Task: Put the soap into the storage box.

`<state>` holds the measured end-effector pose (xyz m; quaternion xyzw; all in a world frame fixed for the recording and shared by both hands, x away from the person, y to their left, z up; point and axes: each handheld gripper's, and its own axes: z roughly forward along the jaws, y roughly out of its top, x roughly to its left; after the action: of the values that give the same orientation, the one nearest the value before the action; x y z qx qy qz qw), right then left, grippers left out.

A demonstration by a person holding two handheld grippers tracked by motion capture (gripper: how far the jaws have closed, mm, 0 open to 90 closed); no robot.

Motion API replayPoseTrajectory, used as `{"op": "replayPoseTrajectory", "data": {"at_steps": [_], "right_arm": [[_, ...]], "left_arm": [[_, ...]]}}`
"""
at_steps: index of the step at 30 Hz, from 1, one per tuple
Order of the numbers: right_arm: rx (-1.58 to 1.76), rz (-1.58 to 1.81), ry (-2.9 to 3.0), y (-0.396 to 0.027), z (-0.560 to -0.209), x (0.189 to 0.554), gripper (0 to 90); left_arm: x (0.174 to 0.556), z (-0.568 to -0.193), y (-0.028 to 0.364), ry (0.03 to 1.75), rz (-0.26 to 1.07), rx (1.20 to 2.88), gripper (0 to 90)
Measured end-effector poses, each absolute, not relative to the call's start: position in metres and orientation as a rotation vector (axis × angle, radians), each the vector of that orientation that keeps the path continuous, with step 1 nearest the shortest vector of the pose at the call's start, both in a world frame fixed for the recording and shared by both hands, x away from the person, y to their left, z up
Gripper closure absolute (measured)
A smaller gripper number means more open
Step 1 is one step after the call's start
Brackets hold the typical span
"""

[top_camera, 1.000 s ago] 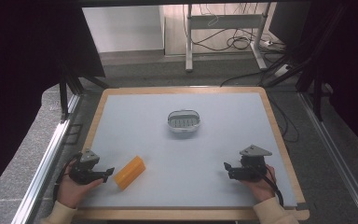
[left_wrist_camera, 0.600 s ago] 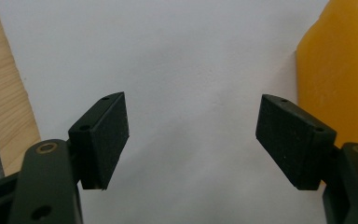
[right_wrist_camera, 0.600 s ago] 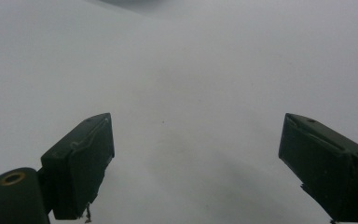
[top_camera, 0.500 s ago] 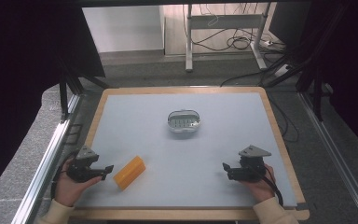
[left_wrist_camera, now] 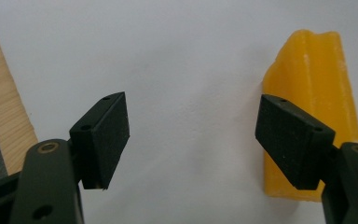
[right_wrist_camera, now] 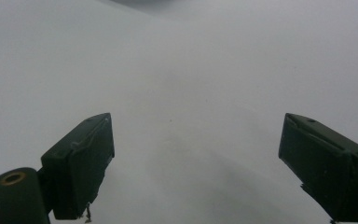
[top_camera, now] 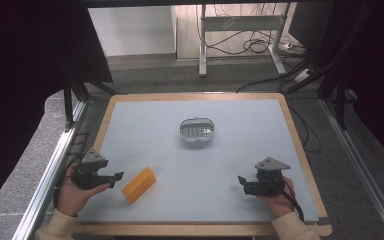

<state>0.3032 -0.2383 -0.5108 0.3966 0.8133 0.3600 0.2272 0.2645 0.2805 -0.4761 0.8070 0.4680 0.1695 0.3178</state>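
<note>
Left gripper gapes wide just beside the yellow block; best to centre both jaws around it before closing.

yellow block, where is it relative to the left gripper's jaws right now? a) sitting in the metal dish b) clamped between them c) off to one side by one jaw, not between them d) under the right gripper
c: in the left gripper view the yellow block lies behind one jaw with bare table between the open jaws of the left gripper; the high view shows it just beside that gripper, apart from the metal dish.
</note>
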Motion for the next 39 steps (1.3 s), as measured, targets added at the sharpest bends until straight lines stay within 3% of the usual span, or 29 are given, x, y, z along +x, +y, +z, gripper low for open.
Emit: {"op": "replayPoseTrajectory", "data": {"at_steps": [22, 39], "right_arm": [[1.102, 0.986, 2.247, -0.240, -0.512, 0.305, 11.1], [1.104, 0.976, 2.242, -0.241, -0.513, 0.306, 11.3]], "left_arm": [[0.269, -0.437, 0.250, 1.146, 0.404, 2.154, 25.4], [0.264, -0.438, 0.233, 1.093, 0.369, 2.205, 26.7]]}}
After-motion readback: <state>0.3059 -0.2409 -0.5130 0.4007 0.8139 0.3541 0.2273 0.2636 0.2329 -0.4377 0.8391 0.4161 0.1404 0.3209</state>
